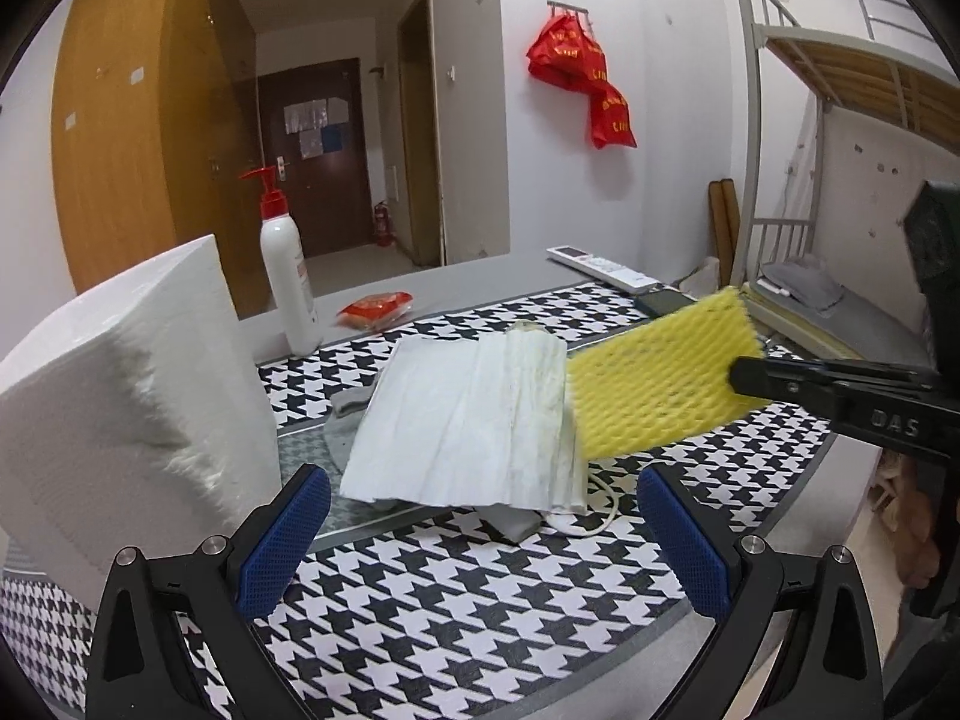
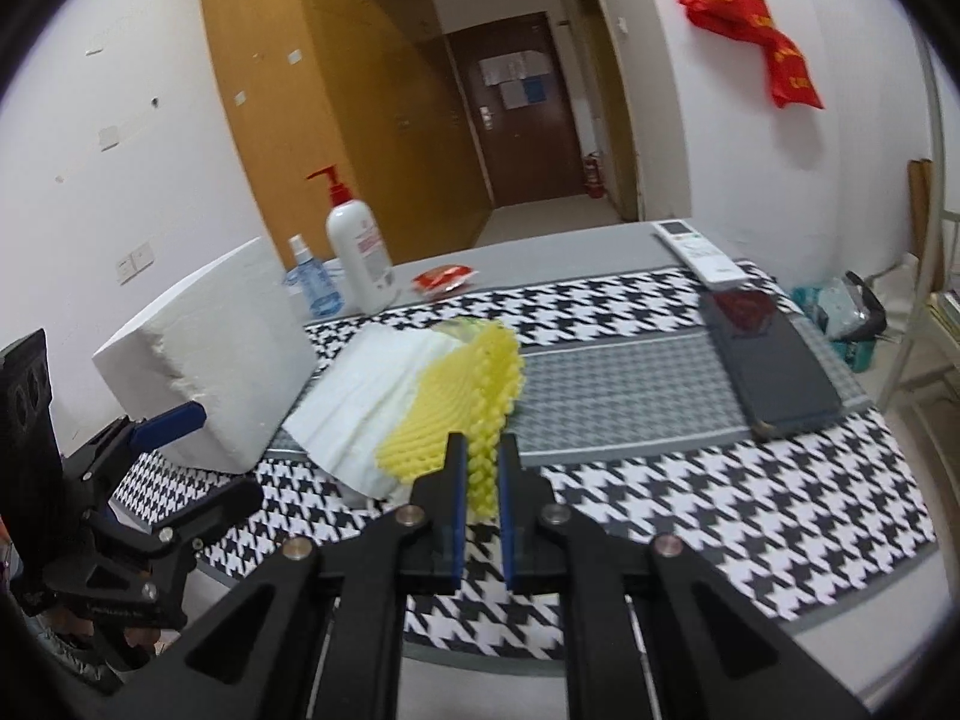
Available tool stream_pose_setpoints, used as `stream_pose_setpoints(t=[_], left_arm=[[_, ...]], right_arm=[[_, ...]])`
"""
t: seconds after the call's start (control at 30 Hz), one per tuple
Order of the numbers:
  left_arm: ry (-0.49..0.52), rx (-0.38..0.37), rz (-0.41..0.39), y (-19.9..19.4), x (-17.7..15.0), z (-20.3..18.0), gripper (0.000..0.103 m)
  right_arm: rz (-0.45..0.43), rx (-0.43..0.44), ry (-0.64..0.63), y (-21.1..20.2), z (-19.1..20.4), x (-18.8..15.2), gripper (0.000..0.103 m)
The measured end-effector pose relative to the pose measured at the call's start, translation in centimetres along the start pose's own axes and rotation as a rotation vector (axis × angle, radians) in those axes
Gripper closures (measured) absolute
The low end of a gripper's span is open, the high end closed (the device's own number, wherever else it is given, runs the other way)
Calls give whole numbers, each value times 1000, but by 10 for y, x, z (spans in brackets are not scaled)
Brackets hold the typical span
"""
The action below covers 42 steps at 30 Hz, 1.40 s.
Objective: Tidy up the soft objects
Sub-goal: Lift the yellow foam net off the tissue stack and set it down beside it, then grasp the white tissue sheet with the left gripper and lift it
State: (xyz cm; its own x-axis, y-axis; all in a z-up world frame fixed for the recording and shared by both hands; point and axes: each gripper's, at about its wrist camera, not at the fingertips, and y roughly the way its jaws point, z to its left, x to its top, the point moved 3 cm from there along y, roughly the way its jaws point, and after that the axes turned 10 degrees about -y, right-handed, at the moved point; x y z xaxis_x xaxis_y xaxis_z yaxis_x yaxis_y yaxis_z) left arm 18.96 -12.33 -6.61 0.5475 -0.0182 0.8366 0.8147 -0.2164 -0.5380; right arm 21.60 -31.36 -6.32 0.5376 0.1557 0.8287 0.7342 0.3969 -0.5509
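Foam net sleeve (image 2: 480, 384), yellow, featherlight, squashy: pinched at one edge in right gripper (image 2: 482, 468), drooping; left gripper (image 1: 480, 534) spread, empty.

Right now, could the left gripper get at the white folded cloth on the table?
Probably yes. The left gripper is open, its fingers empty, and the white cloth lies just ahead. Only the yellow foam net, held by the right gripper, overlaps its right edge.
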Motion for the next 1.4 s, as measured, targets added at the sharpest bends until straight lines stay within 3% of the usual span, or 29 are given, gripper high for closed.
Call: stream_pose_setpoints(t=[0.3, 0.37, 0.4, 0.43, 0.5, 0.63, 0.7, 0.87, 1.1, 1.4], left_arm=[[32, 27, 50, 27, 6, -6, 1], [34, 28, 55, 33, 8, -7, 1], [35, 28, 56, 34, 8, -8, 1], [37, 34, 58, 38, 9, -7, 1], [35, 39, 69, 44, 10, -7, 4], [37, 39, 92, 54, 10, -7, 8], [43, 37, 107, 59, 8, -8, 17], [43, 53, 140, 68, 6, -5, 28], [54, 54, 185, 78, 1, -4, 64], [64, 5, 154, 64, 8, -6, 95]], right_arm=[[22, -106, 61, -12, -24, -20, 91], [31, -141, 80, -13, -30, -25, 87], [34, -163, 82, -14, -32, -27, 77], [34, -184, 84, -15, -34, -28, 56], [21, -207, 94, -18, -38, -29, 32], [17, -220, 105, -18, -44, -29, 31], [30, -216, 113, -14, -47, -30, 31], [35, -203, 107, -8, -45, -29, 31], [50, -197, 91, -1, -43, -29, 31], [55, -191, 96, 3, -41, -31, 31]])
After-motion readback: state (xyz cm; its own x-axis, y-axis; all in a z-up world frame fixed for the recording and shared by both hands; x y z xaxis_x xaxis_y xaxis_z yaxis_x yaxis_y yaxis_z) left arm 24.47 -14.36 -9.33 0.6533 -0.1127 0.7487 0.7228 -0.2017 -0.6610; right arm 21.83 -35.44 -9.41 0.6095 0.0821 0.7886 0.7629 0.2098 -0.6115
